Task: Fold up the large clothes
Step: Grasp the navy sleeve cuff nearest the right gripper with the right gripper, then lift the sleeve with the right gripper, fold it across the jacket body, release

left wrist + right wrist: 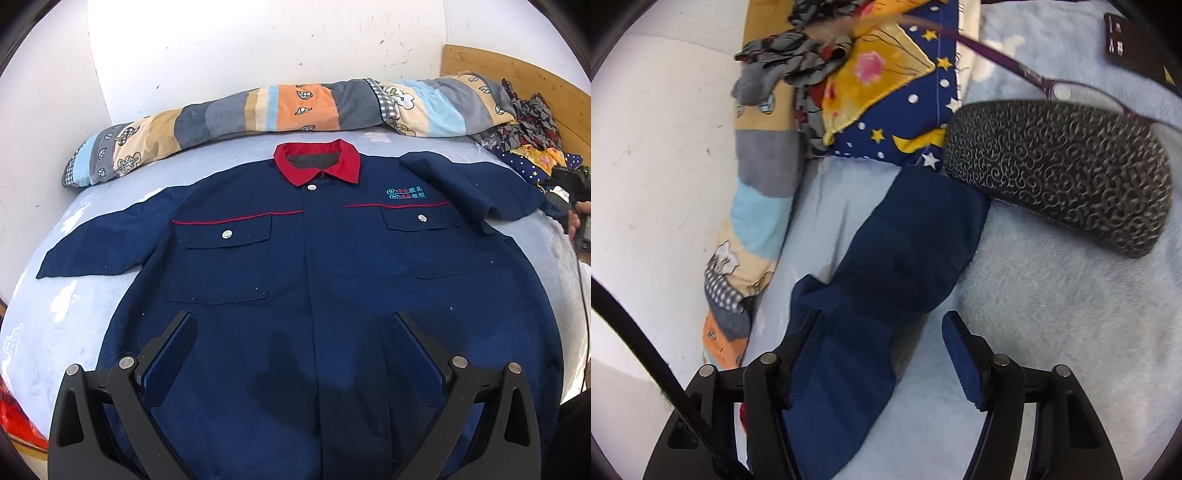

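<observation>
Left wrist view: your left gripper [295, 328] hangs with jaws released, spread wide over the lower front of the navy work jacket [314, 258]. The jacket lies face up and flat on the pale blue bed [55, 314], red collar [317, 162] away from you, placket running straight ahead between the jaws. Both sleeves stretch sideways. The cloth looks like a stiff woven twill with flap pockets and snap buttons. A striped rolled quilt [280, 110] lies against the wall beyond.

Right wrist view: your right gripper [882, 332] is also released. The jacket's right sleeve [886, 266] runs lengthwise up between the jaws, rumpled, its cuff end touching a patterned black glasses case [1060, 170]. Spectacles [1049, 85] lie just beyond. In my judgement the right hand is nearer this sleeve and should take it first.
</observation>
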